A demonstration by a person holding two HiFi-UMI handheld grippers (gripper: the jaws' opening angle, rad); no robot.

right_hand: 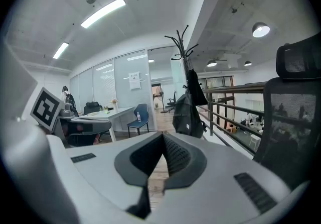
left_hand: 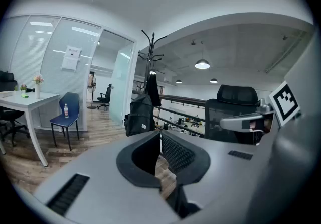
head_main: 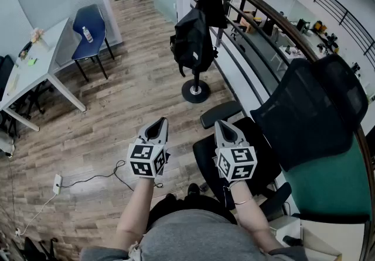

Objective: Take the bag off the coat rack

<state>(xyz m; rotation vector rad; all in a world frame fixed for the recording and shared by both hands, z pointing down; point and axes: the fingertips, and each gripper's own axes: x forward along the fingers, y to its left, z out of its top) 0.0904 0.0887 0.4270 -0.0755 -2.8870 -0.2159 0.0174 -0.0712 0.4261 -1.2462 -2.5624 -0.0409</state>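
Blue chair [head_main: 89, 30] is standing far left, clear of your path. Your left gripper [head_main: 160, 122] is riding clenched and empty, aiming ahead, since nothing is within reach. Farther off, the black bag [head_main: 190, 43] is hanging on the coat rack [head_main: 195, 91], waiting to be lifted. Your right gripper [head_main: 222, 125] is likewise pressing closed on nothing, passing the office chair [head_main: 310, 107] at near right.

Head view: steeply down from above. Gripper views: near-level, forward. All share coat rack [left_hand: 152, 52], bag [left_hand: 139, 115] well ahead.
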